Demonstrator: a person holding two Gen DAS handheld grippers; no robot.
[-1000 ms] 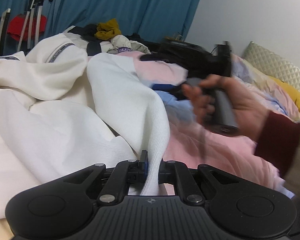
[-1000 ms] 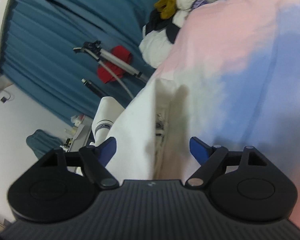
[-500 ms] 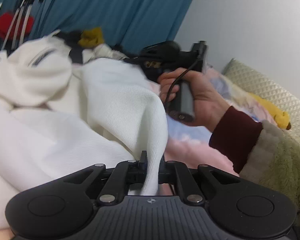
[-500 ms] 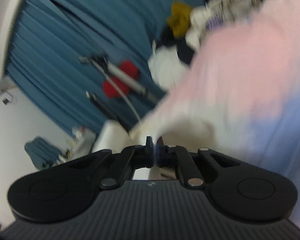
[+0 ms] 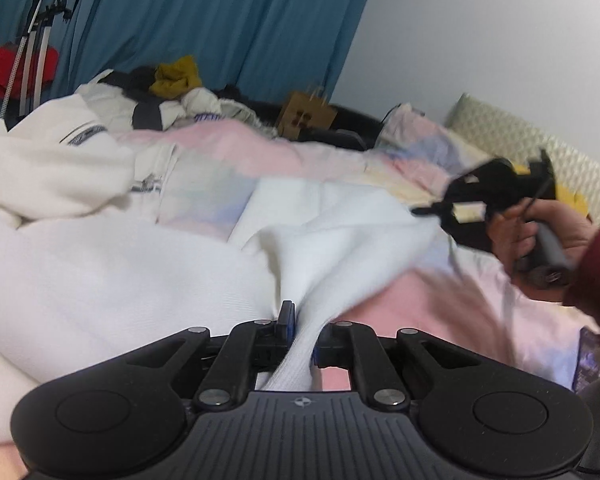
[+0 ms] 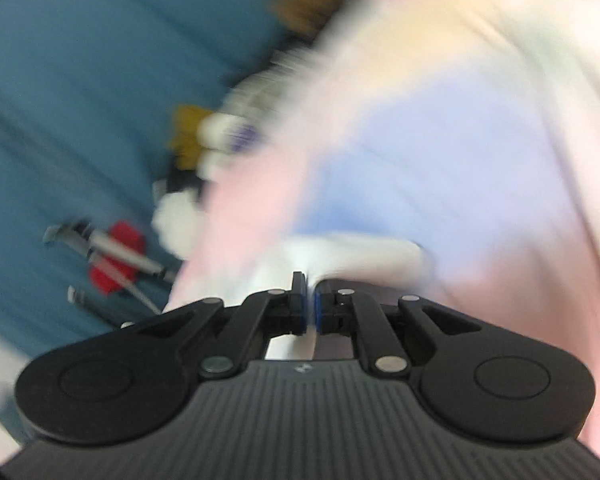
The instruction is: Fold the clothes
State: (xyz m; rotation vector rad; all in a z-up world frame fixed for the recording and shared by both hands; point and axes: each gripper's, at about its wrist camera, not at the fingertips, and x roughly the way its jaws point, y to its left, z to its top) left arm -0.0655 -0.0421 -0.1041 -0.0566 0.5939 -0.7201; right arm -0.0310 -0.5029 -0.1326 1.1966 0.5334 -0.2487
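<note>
Our right gripper has swung out rightward, stretching the white garment between it and our left gripper, both clamped on cloth.

White knit garment, rumpled across the pink bed, one edge stretched taut, another fold bunched upward

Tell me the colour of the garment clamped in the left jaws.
White; the garment shows best in the left wrist view, with a fine ribbed knit.
</note>
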